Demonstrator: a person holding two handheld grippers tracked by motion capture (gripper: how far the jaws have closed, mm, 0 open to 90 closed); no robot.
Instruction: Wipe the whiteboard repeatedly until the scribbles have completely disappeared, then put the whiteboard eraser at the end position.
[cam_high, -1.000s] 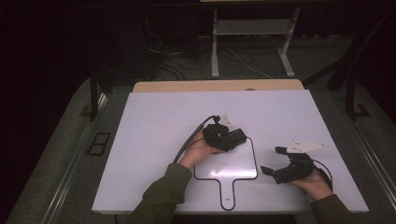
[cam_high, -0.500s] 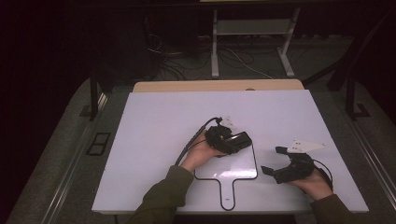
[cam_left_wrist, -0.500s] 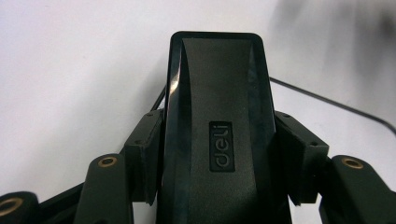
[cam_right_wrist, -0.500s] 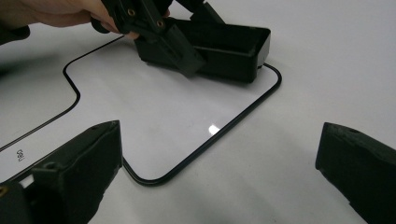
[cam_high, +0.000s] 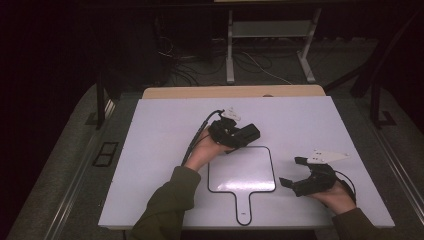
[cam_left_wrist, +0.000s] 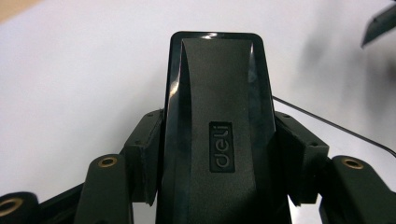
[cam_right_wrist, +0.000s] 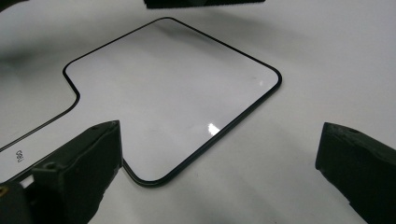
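A small white paddle-shaped board (cam_high: 242, 172) with a thin black rim and a short handle lies flat on the white table (cam_high: 165, 130); the right gripper view shows its rounded corner (cam_right_wrist: 173, 88). My left gripper (cam_high: 239, 134) hovers at the board's far left corner, shut on a black eraser (cam_high: 250, 132). The left gripper view shows the eraser (cam_left_wrist: 219, 116) marked "deli", squeezed between both jaws of that gripper (cam_left_wrist: 219, 161). My right gripper (cam_high: 294, 172) rests open just right of the board, jaws pointing at it. In its own view the right gripper (cam_right_wrist: 224, 163) stands wide apart with nothing between the jaws.
A wooden strip (cam_high: 235, 92) runs along the table's far edge. Beyond it lie floor cables (cam_high: 250, 62) and the legs of a metal stand (cam_high: 230, 55). Bare white tabletop spreads to the left and far right of the board.
My left gripper has carried the eraser a little farther from the person, toward the board's far edge. The right gripper has stayed in place, open.
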